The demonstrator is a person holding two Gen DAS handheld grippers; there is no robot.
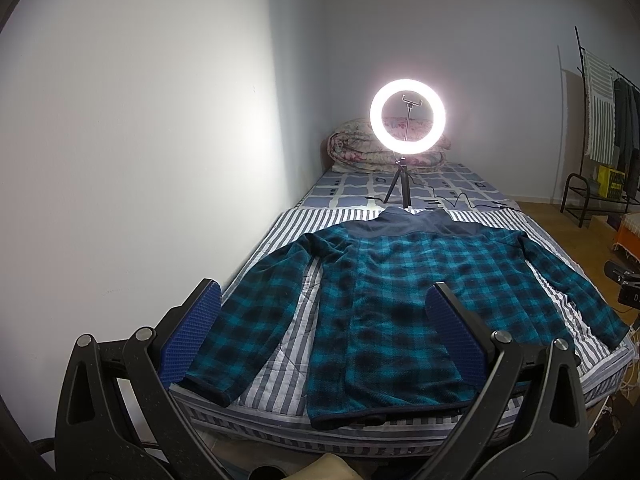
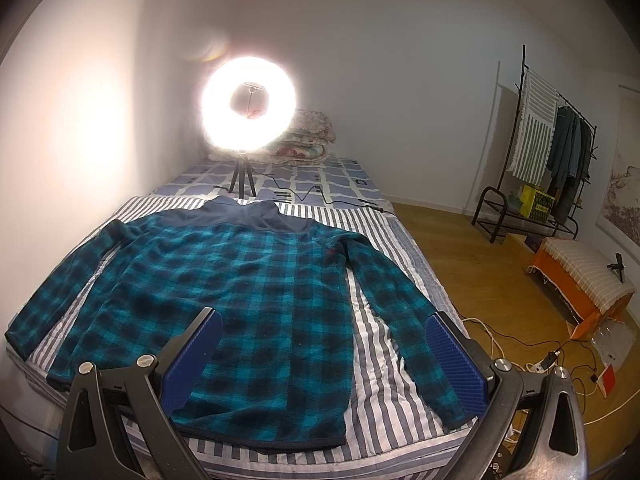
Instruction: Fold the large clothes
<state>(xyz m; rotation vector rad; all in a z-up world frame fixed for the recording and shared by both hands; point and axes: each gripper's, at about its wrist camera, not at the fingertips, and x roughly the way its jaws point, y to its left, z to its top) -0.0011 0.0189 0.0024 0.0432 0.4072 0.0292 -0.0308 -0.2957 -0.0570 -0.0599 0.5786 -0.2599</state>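
A teal and black plaid fleece jacket (image 1: 400, 292) (image 2: 224, 280) with a navy collar lies flat on the striped bedsheet (image 1: 288, 360) (image 2: 376, 344). Both sleeves are spread outward and the hem is toward me. My left gripper (image 1: 324, 300) hovers open above the near edge, between the left sleeve and the body, with nothing between its blue pads (image 1: 192, 336). My right gripper (image 2: 324, 328) hangs open over the lower right part of the jacket, its right pad (image 2: 452, 360) by the right sleeve's cuff. Neither gripper touches the fabric.
A lit ring light (image 1: 407, 116) (image 2: 249, 106) on a small tripod stands on the bed behind the collar, its cable (image 2: 312, 194) trailing right. Folded quilts (image 1: 360, 152) lie at the head. A wall runs along the left. A clothes rack (image 2: 552, 152), orange box (image 2: 576, 280) and floor cables (image 2: 520, 344) are on the right.
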